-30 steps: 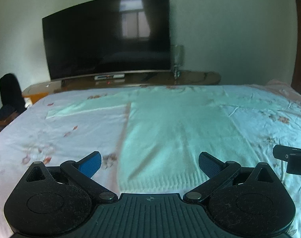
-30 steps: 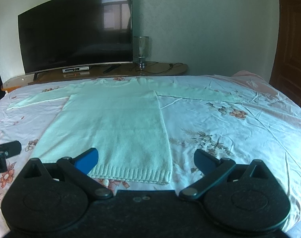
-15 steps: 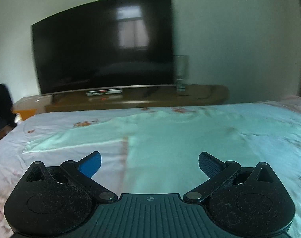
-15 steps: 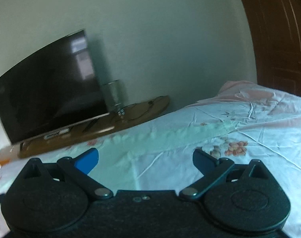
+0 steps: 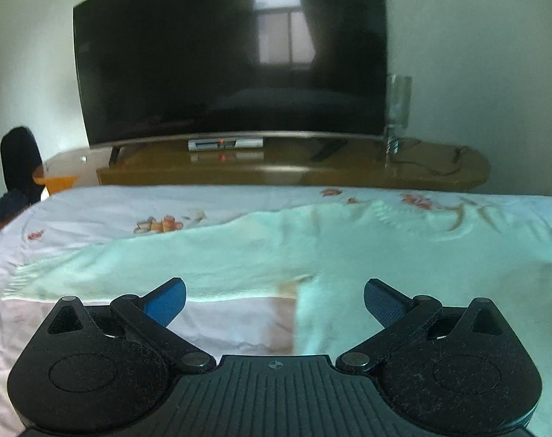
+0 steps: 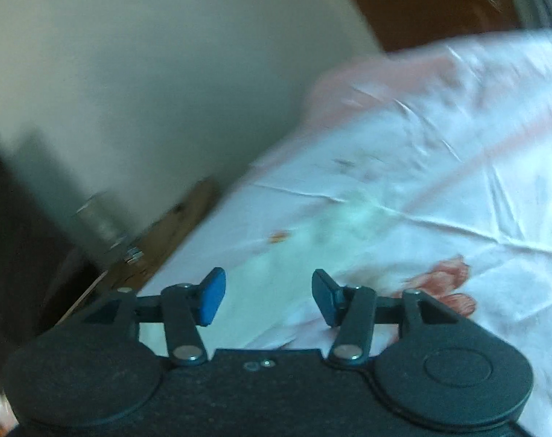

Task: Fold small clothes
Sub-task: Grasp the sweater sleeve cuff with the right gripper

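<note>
A pale mint knitted sweater [image 5: 367, 251] lies flat on the flowered bed sheet [image 5: 105, 211], its left sleeve [image 5: 137, 266] stretched out to the left. My left gripper [image 5: 274, 300] is open and empty, low over the armpit where that sleeve meets the body. In the blurred right wrist view my right gripper [image 6: 268, 300] is partly closed but still open and empty, over the right sleeve [image 6: 305, 251], whose cuff end [image 6: 352, 215] lies ahead on the sheet.
A large dark TV [image 5: 232, 58] stands on a wooden console [image 5: 294, 171] just past the far bed edge, with a glass lamp [image 5: 398, 109] beside it. A dark chair [image 5: 19, 160] is at far left. A brown door [image 6: 440, 3] is behind the right side.
Both grippers have moved forward up the bed toward the sleeves. The right gripper swung right, tilted, and its jaws narrowed. The left stayed wide open.
</note>
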{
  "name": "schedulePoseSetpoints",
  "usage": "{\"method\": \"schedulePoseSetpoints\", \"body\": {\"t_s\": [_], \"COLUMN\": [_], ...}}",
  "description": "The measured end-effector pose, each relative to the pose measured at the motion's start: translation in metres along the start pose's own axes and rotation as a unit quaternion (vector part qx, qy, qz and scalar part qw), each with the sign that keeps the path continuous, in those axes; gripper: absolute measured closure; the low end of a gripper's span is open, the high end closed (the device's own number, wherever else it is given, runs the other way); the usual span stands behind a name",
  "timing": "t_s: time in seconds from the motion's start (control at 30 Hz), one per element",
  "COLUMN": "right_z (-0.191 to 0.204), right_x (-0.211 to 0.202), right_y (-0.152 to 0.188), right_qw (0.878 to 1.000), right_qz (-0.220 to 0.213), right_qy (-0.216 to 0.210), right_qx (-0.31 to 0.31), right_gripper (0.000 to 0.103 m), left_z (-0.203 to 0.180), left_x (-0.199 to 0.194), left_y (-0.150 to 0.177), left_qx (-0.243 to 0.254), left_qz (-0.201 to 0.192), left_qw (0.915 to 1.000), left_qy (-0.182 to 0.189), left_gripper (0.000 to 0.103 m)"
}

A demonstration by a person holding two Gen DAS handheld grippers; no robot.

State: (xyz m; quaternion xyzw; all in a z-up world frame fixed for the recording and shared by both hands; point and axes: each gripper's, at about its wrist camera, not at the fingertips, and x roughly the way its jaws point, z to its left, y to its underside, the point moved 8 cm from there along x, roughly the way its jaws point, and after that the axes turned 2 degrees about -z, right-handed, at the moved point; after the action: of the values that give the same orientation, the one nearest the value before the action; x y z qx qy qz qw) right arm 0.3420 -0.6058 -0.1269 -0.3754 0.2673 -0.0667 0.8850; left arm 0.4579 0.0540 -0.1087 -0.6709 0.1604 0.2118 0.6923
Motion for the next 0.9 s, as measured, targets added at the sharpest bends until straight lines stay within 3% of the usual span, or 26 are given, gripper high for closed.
{"method": "schedulePoseSetpoints", "body": {"t_s": [0.17, 0.5, 0.53, 0.6, 0.63, 0.7, 0.8, 0.9], "right_z": [-0.054, -0.058, -0.058, -0.062, -0.066, -0.069, -0.034, 0.02], "right_x": [0.036, 0.053, 0.054, 0.06, 0.064, 0.068, 0.069, 0.062], "right_y": [0.001, -0.005, -0.005, -0.007, -0.008, -0.01, -0.007, 0.003], "right_qw": [0.994, 0.994, 0.994, 0.995, 0.996, 0.996, 0.994, 0.985], "right_qz": [0.013, 0.007, 0.009, 0.012, 0.009, 0.006, 0.001, -0.013], "right_qy": [0.01, -0.022, -0.02, -0.017, 0.009, 0.022, 0.096, 0.083], "right_qx": [0.106, 0.111, 0.104, 0.099, 0.088, 0.09, -0.051, -0.151], "right_gripper": [0.057, 0.066, 0.07, 0.089, 0.102, 0.103, 0.099, 0.099], "left_z": [-0.001, -0.015, -0.015, -0.014, -0.013, -0.011, -0.004, 0.009], "left_x": [0.03, 0.035, 0.034, 0.032, 0.031, 0.03, 0.028, 0.026], "left_y": [-0.002, -0.003, -0.004, -0.004, -0.004, -0.004, -0.004, -0.002], "left_qx": [-0.01, -0.01, -0.007, -0.005, -0.003, 0.0, -0.003, -0.026], "left_qz": [0.01, 0.006, 0.006, 0.005, 0.006, 0.009, 0.017, 0.029], "left_qw": [0.9999, 0.9996, 0.9997, 0.9997, 0.9997, 0.9996, 0.9997, 0.9991], "left_qy": [0.002, 0.024, 0.023, 0.024, 0.025, 0.025, 0.015, 0.018], "left_gripper": [0.0, 0.0, 0.0, 0.0, 0.0, 0.0, 0.0, 0.0]}}
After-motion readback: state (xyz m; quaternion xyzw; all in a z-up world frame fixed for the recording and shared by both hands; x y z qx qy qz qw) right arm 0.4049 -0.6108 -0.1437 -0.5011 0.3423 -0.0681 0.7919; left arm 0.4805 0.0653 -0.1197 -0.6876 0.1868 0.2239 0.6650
